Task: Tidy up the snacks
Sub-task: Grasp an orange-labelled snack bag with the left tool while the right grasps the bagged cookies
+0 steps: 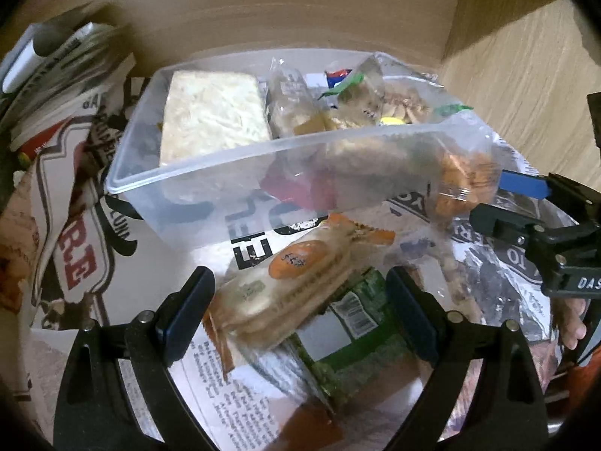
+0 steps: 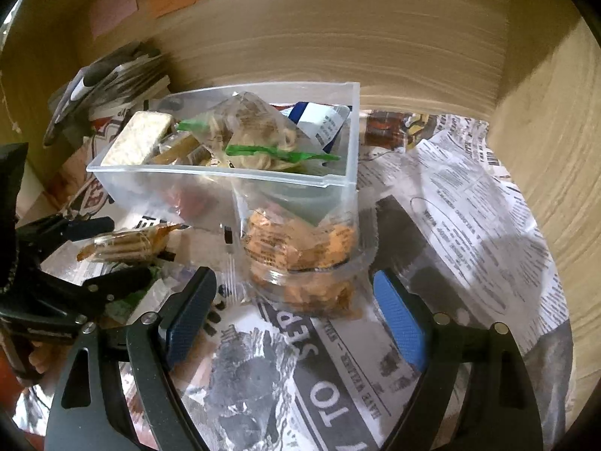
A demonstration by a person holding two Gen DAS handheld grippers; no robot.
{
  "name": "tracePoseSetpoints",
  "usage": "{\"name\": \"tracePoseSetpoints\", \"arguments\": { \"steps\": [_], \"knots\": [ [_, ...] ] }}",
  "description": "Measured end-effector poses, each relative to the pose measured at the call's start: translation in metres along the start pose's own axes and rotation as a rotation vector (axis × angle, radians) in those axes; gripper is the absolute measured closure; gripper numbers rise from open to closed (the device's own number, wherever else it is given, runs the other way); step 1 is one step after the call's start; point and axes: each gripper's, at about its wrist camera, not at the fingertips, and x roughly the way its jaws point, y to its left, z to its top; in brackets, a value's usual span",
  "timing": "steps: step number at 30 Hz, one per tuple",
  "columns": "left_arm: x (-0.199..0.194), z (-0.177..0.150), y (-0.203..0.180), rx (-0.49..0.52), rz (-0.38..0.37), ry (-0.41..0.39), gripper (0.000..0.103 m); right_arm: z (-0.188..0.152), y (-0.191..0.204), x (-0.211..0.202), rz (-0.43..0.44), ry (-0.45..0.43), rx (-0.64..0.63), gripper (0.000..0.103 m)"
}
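Observation:
A clear plastic bin [image 1: 195,173] [image 2: 210,176] stands on newspaper and holds a pale block, bagged snacks with green seals and a blue-white packet. In front of it a cracker pack with an orange label [image 1: 296,285] [image 2: 124,246] lies on a green packet [image 1: 349,342]. My left gripper [image 1: 296,312] [image 2: 109,251] is open, one finger on each side of the cracker pack, pads apart from it. A clear bag of orange snacks [image 2: 300,251] [image 1: 462,180] leans on the bin's right front corner. My right gripper [image 2: 296,300] [image 1: 507,201] is open just short of that bag.
A pile of magazines [image 1: 60,75] [image 2: 112,71] sits at the back left. A wooden wall [image 2: 338,37] closes the back and a wooden side panel [image 2: 544,150] the right. Crumpled newspaper [image 2: 469,206] covers the floor to the right of the bin.

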Motion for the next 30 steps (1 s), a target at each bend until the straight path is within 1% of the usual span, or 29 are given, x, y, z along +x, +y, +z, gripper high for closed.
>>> {"name": "tracePoseSetpoints", "arguments": {
  "steps": [2, 4, 6, 9, 11, 13, 14, 15, 16, 17, 19, 20, 22, 24, 28, 30],
  "knots": [
    [0.005, 0.002, 0.003, -0.024, -0.013, 0.011, 0.009, 0.001, 0.001, 0.004, 0.008, 0.007, 0.000, 0.019],
    [0.010, 0.002, 0.009, -0.054, -0.024, 0.022, 0.010, 0.003, 0.002, 0.008, 0.005, 0.012, 0.002, 0.015],
    [0.012, 0.002, 0.013, -0.075, -0.029, 0.026, 0.010, 0.003, 0.003, 0.011, 0.006, 0.011, 0.007, 0.013],
    [0.014, 0.000, 0.013, -0.075, -0.023, 0.015, 0.011, 0.004, 0.004, 0.016, -0.004, 0.017, 0.013, 0.013],
    [0.012, -0.003, 0.013, -0.065, -0.008, 0.007, 0.017, 0.005, 0.003, 0.019, -0.009, 0.023, 0.019, 0.013],
    [0.010, -0.005, 0.009, -0.047, 0.014, -0.004, 0.035, 0.005, 0.002, 0.018, -0.008, 0.020, 0.026, 0.013],
    [0.009, -0.007, 0.007, -0.041, 0.027, -0.010, 0.039, 0.005, 0.001, 0.018, -0.006, 0.017, 0.029, 0.014],
    [0.007, -0.010, 0.006, -0.036, 0.035, -0.015, 0.045, 0.005, 0.001, 0.017, -0.003, 0.012, 0.029, 0.018],
    [0.006, -0.012, 0.005, -0.029, 0.036, -0.019, 0.050, 0.004, 0.002, 0.016, -0.007, 0.008, 0.019, 0.028],
    [0.004, -0.013, 0.005, -0.028, 0.032, -0.021, 0.053, 0.004, 0.004, 0.015, -0.010, 0.006, 0.002, 0.029],
    [0.002, -0.015, 0.005, -0.032, 0.017, -0.023, 0.059, 0.002, 0.006, 0.013, -0.005, 0.002, -0.012, 0.036],
    [0.001, -0.016, 0.005, -0.034, 0.012, -0.024, 0.060, 0.002, 0.007, 0.012, -0.004, 0.001, -0.017, 0.038],
    [-0.003, -0.020, 0.005, -0.032, -0.012, -0.027, 0.068, 0.001, 0.009, 0.010, 0.003, -0.003, -0.019, 0.043],
    [-0.010, -0.023, 0.006, -0.022, -0.030, -0.034, 0.071, -0.001, 0.009, 0.007, 0.011, -0.009, -0.013, 0.046],
    [-0.030, -0.035, -0.004, 0.016, -0.048, -0.072, 0.078, -0.006, 0.010, 0.002, 0.005, -0.023, -0.013, 0.049],
    [-0.040, -0.039, -0.007, 0.027, -0.047, -0.094, 0.080, -0.008, 0.011, -0.002, 0.003, -0.028, -0.013, 0.050]
  ]
}}
